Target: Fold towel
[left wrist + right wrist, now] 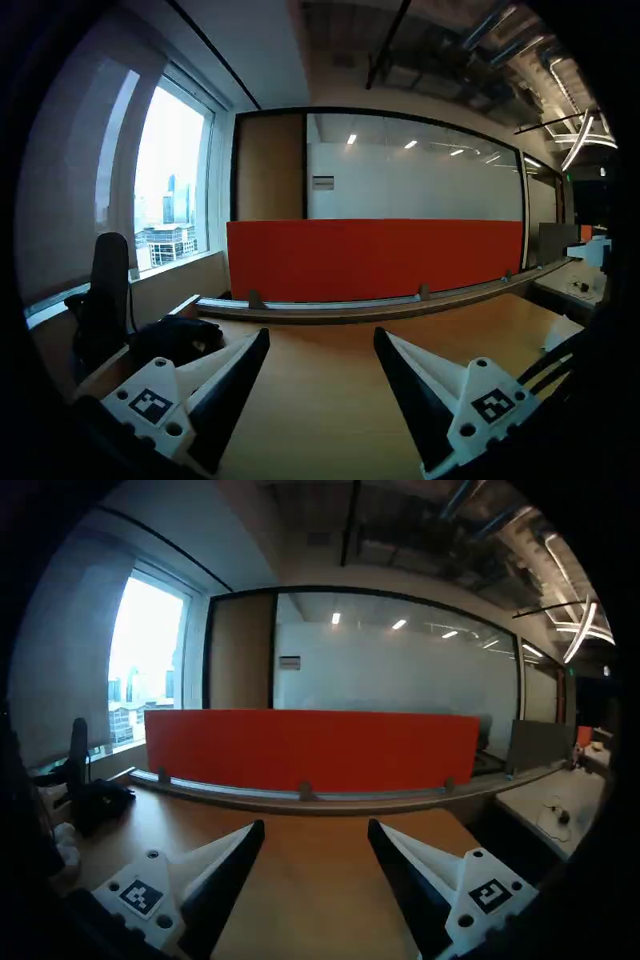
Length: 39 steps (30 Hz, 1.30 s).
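Both views sit low over the desk (320, 384), facing the red divider (376, 260) from nearby. They share it and the window (172, 192); the left gripper view seems nearer the divider's window end.

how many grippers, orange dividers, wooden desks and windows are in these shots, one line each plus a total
grippers: 2, the left gripper and the right gripper, both open
orange divider: 1
wooden desk: 1
window: 1
total: 5
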Each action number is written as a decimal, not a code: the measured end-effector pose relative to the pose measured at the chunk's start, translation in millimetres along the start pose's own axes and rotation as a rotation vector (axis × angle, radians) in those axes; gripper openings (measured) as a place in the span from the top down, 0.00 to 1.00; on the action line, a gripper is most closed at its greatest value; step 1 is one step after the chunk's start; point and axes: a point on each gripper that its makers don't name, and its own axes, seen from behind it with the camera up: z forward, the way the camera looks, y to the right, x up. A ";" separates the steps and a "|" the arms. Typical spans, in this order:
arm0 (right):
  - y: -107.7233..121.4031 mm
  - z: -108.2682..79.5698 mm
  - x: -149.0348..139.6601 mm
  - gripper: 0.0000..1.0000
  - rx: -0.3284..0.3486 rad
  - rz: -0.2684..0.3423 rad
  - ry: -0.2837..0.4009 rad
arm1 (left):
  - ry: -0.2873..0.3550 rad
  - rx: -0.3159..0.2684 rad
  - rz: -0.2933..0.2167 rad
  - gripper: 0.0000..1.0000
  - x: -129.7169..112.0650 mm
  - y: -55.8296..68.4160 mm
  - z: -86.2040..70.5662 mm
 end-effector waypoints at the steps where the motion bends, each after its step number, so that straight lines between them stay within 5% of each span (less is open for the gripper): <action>1: -1.5 0.0 -1.2 0.00 0.002 0.001 -0.002 | 0.005 -0.001 -0.006 0.03 -3.2 -0.5 0.0; 9: -13.7 1.5 -10.5 0.00 0.013 0.007 -0.011 | 0.018 0.015 -0.004 0.03 -40.7 -10.5 2.5; 24: -19.3 12.1 -26.0 0.00 0.004 0.017 0.004 | 0.065 0.037 0.051 0.03 -96.6 -11.0 8.2; 39: -30.7 24.3 -47.1 0.00 0.032 0.037 0.018 | 0.082 0.042 0.030 0.03 -138.7 -12.0 13.6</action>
